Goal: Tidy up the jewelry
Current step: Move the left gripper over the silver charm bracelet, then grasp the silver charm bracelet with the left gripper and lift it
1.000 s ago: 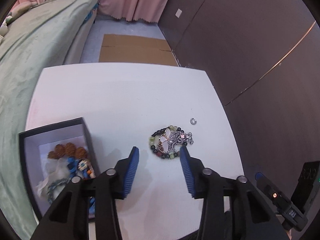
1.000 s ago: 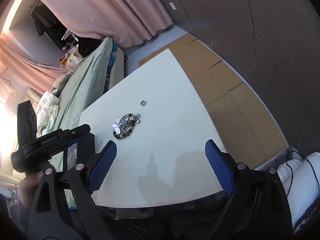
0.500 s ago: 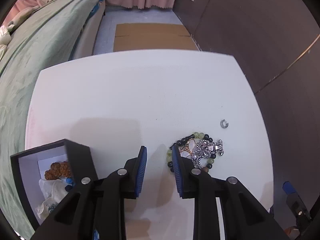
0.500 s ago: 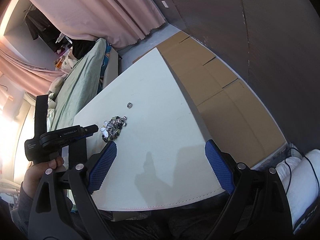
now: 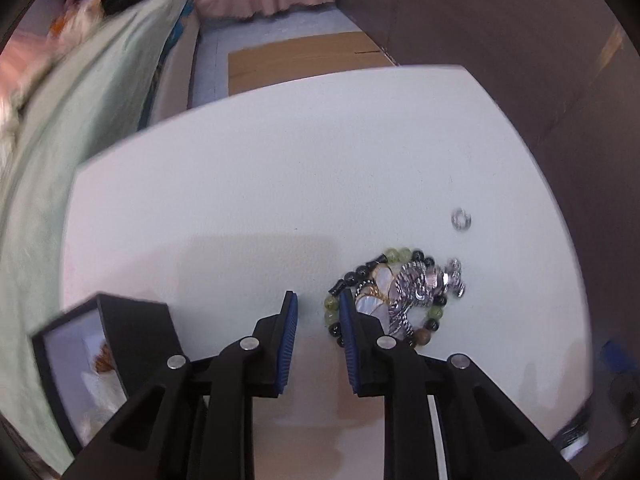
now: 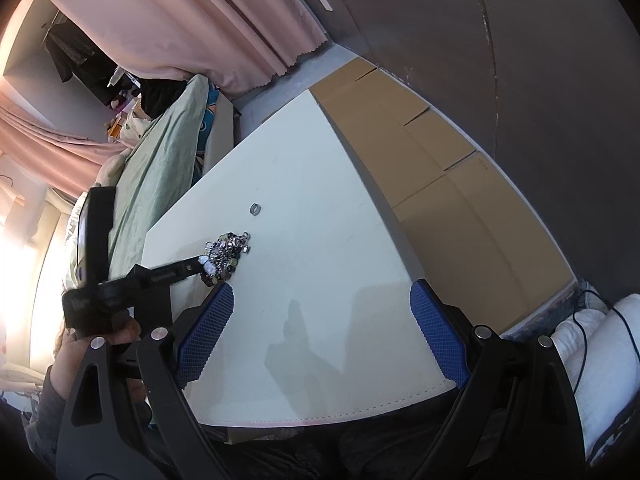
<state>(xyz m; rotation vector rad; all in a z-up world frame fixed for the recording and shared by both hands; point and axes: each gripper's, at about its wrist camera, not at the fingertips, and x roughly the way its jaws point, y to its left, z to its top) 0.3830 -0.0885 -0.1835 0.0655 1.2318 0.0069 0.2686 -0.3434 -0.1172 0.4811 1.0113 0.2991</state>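
While the left gripper [image 5: 318, 308] is held low over the white table [image 5: 280, 184], its blue pads are seen parted by a narrow gap, with nothing between them; the right pad sits at the left edge of the jewelry pile [image 5: 400, 292]. The right gripper [image 6: 320, 300] is held wide apart and empty, well back from the pile. A silver ring [image 5: 461, 219] lies alone just beyond the pile. Some pieces are already seen in the black box [image 5: 132, 320]; the pile and ring are judged left to sort. No legible writing is found.
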